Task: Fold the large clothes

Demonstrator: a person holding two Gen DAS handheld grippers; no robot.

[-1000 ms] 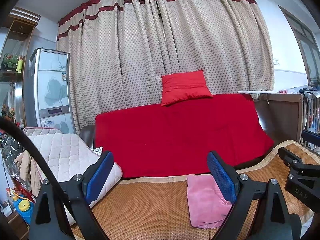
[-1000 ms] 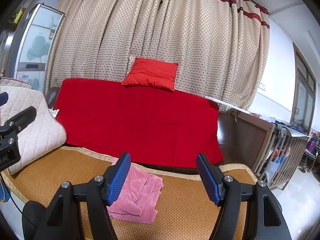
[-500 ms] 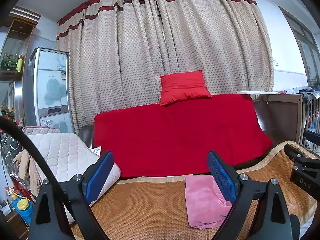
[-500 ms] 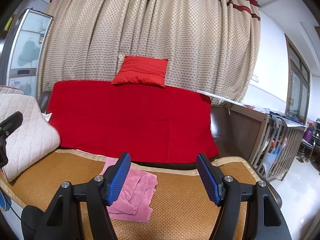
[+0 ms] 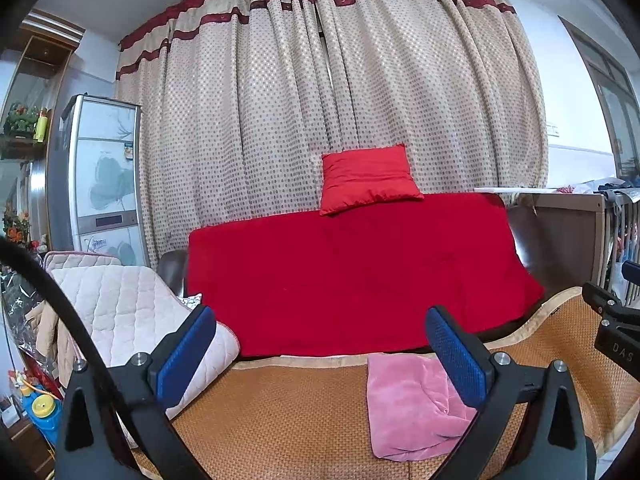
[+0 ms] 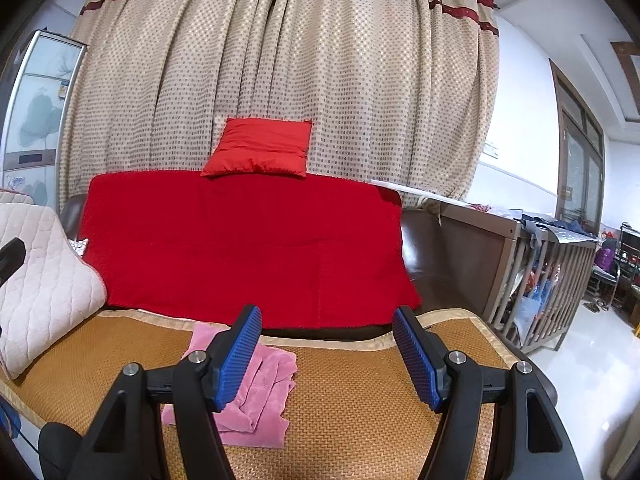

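A folded pink garment [image 5: 408,404] lies on the woven brown mat [image 5: 300,412] just in front of the red-covered sofa back. My left gripper [image 5: 320,332] hovers above the mat, its jaws opening wide with nothing between them; the garment shows behind its right finger. In the right wrist view the pink garment [image 6: 264,392] lies low and left, partly hidden behind the left finger. My right gripper [image 6: 326,344] is open and empty above the mat [image 6: 360,400]. Neither gripper touches the cloth.
A red blanket [image 5: 360,272] drapes the sofa back with a red cushion [image 5: 366,178] on top. A quilted cream pad [image 5: 120,312] is on the left end. A wooden railed crib [image 6: 540,280] stands to the right, a tall cabinet [image 5: 100,184] to the left.
The right gripper has shifted to the right, sliding toward the edge of the left wrist view. The left gripper's jaws have spread a little wider. The garment has not moved.
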